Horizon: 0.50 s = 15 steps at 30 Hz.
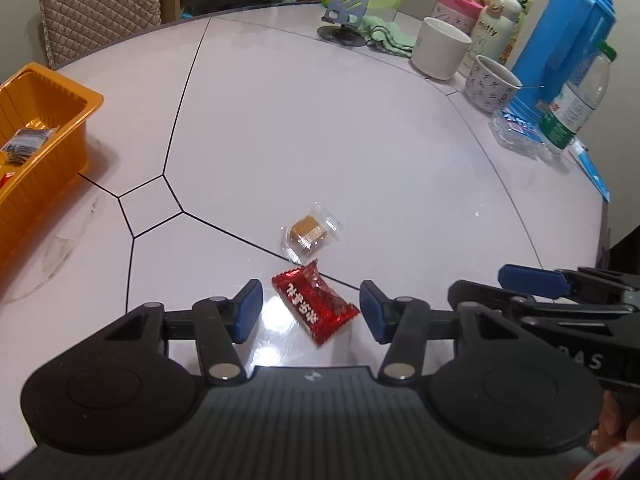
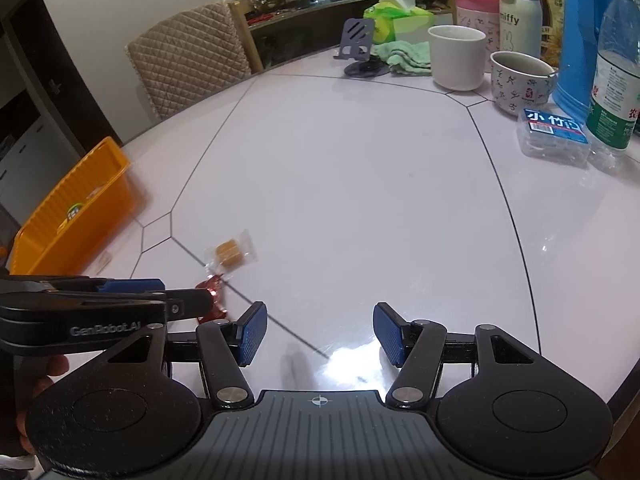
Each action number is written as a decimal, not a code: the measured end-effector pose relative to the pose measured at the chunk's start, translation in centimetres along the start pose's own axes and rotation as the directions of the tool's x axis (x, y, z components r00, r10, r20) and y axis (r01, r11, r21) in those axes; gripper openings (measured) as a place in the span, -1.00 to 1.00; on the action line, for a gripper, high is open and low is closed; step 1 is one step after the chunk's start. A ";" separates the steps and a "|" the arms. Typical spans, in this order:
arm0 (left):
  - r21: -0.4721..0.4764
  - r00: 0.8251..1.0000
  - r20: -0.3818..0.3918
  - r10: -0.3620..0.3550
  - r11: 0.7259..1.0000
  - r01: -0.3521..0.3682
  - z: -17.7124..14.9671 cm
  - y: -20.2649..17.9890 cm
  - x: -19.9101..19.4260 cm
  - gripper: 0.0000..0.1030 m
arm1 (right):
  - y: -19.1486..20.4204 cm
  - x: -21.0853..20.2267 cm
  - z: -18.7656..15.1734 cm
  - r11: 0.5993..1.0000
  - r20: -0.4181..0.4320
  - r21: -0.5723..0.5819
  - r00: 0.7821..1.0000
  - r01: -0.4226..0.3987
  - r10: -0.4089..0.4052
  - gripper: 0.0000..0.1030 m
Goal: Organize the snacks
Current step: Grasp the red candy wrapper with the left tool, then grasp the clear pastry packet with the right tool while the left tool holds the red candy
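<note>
Jaws of the left gripper (image 1: pixel 311 311) stand partly open astride a red snack packet (image 1: pixel 316 305) without touching it, while the right gripper (image 2: pixel 320 334) hangs half-open and empty over bare counter (image 2: pixel 360 200).

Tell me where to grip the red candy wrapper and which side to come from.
Grip the red candy wrapper across its puffed middle, coming down from above. It lies flat and diagonal on the table, between the open left gripper's pads, so roll the wrist until the pads face its long edges. The crimped ends would probably slip.
</note>
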State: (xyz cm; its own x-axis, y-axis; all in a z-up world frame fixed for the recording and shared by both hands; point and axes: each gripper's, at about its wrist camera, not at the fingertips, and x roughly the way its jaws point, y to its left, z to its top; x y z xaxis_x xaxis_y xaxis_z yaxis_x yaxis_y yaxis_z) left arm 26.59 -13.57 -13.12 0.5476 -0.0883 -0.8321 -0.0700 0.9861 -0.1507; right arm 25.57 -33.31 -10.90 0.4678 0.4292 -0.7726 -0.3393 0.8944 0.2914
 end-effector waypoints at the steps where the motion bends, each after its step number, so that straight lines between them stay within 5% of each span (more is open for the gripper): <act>1: 0.003 1.000 -0.002 0.006 1.000 -0.006 0.0 -0.1 0.3 -0.13 | -0.2 0.1 0.0 1.000 -0.001 0.004 1.000 -0.002 0.002 0.16; 15: 0.082 0.999 -0.027 0.044 0.996 -0.042 -0.3 -0.3 1.8 -0.55 | -0.7 1.3 0.2 0.999 -0.024 0.032 0.999 -0.032 0.033 0.16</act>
State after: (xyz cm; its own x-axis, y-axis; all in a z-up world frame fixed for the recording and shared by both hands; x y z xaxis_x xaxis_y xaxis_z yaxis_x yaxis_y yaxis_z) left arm 27.33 -14.07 -14.75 0.5210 -0.0486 -0.8522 -0.0238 0.9972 -0.0714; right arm 26.62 -33.38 -12.04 0.4366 0.4554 -0.7759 -0.3277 0.8837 0.3343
